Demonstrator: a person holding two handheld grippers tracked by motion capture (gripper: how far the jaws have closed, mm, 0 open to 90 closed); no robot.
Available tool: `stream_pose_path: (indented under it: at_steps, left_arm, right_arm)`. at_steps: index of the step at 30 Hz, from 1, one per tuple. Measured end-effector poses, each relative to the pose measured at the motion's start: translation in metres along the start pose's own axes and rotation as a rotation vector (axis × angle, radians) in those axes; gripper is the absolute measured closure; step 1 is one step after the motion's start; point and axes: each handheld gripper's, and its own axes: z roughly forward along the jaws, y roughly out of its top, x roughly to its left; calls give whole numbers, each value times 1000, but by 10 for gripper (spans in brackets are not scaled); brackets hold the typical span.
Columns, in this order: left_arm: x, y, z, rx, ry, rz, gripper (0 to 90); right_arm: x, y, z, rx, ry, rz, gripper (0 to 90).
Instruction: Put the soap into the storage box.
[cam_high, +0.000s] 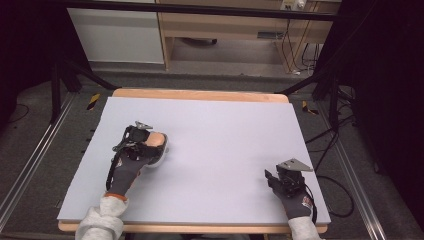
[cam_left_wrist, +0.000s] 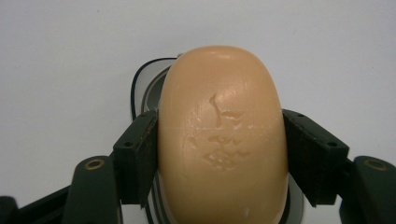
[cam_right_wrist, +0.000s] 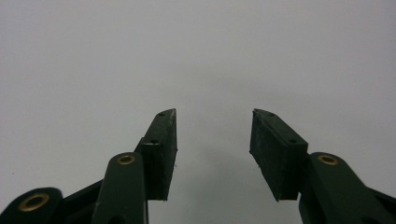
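A peach-coloured oval bar of soap (cam_left_wrist: 222, 140) with stamped marks on its top sits between both jaws of my left gripper (cam_left_wrist: 219, 154), which is shut on it. Under the soap lies a pale dish (cam_left_wrist: 150, 91) with a dark rim, mostly hidden. In the high view the soap (cam_high: 157, 139) and the dish (cam_high: 161, 156) are left of the table's middle, with my left gripper (cam_high: 150, 142) over them. My right gripper (cam_right_wrist: 214, 144) stands open with nothing between its jaws, low over the bare mat. It rests near the front right corner (cam_high: 272, 176).
The table carries a pale lilac mat (cam_high: 215, 150) with a wooden edge (cam_high: 200, 94) showing at the back. Dark floor, cables (cam_high: 330, 145) and black frame legs surround the table. A wooden cabinet (cam_high: 225, 30) stands behind.
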Motion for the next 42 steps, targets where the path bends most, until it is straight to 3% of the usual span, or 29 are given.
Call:
stream_pose_path:
  at_steps: [33,42]
  left_arm:
    - [-1,-5,3,-13,1,-13,311]
    - [1,-4,-3,-38,0,-12,289]
  right_arm:
    - [2,1,-1,2,1,5,505]
    - [2,1,-1,-1,-5,2,505]
